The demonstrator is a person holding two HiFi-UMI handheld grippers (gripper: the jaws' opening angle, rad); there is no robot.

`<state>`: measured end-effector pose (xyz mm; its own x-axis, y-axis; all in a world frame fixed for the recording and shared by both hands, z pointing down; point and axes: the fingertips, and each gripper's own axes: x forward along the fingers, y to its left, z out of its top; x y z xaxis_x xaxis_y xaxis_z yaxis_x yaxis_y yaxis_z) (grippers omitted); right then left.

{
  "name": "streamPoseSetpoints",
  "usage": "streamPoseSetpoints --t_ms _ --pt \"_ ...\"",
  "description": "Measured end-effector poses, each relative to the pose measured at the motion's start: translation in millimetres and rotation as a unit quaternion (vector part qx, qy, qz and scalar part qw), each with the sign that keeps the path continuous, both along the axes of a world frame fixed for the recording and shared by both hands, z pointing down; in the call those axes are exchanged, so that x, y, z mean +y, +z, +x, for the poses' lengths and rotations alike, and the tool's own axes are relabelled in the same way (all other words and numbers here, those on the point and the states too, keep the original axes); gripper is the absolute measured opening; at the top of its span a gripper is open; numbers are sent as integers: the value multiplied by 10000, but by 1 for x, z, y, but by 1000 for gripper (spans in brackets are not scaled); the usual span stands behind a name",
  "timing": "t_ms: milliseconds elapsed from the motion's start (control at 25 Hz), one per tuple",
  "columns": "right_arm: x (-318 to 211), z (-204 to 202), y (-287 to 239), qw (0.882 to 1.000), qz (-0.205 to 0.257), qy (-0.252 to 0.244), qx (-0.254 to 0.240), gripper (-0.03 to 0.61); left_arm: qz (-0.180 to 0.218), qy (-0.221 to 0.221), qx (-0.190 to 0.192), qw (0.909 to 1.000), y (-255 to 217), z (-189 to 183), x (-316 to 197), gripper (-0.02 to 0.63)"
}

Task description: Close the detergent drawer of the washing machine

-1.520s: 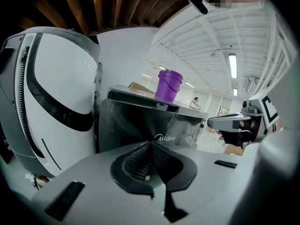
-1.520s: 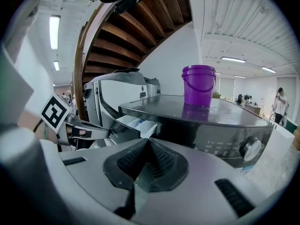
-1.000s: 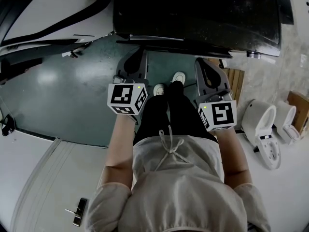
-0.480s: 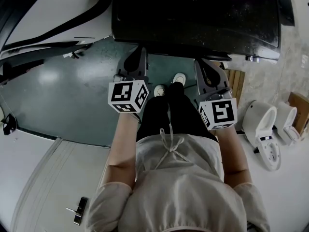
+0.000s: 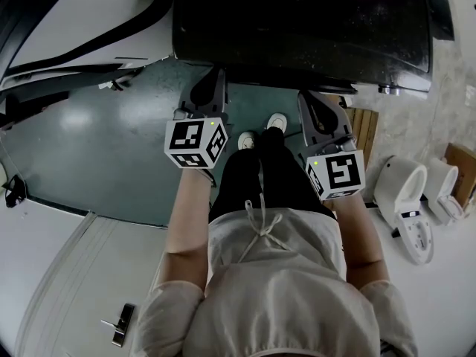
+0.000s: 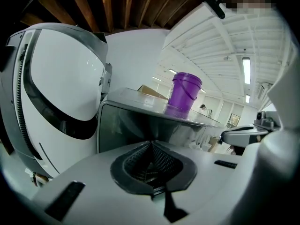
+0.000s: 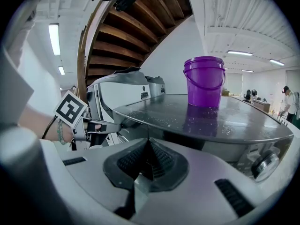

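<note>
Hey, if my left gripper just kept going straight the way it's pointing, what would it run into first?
Most likely the washing machine's dark front panel, just under its top edge. The left gripper, jaws shut and empty, aims straight at it; how far off is hard to judge.

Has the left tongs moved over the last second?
Yes. The left tongs crept slightly forward, closer to the front edge of the washing machine.
</note>
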<state>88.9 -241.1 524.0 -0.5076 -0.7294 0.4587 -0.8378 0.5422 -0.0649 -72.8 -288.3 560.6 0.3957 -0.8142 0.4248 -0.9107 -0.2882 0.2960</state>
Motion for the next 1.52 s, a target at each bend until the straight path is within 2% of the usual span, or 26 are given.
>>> streamPoseSetpoints --t_ms 240,400,680,960,1200,1320,1520 --pt "5 1 -18 9999 168 3 -23 6 72 341 -274 9990 -3 5 16 17" --pt "13 1 -37 9994 334 -76 -83 6 242 535 -388 9975 -26 4 38 17" --pt "42 -10 -80 9974 682 -239 -31 6 820 823 -543 9918 -100 1 75 17" --pt "66 -12 -144 9920 1239 -162 -161 6 1409 1215 -715 9799 -179 4 111 18" --pt "89 -5 -196 9844 1754 -55 -125 6 1743 1137 -803 9748 -243 1 134 18" --pt "98 -2 -221 9792 2026 22 -127 6 2038 1221 -774 9683 -271 1 140 18" --pt "112 2 -248 9761 2157 100 -250 5 2332 1371 -714 9601 -307 4 154 18"
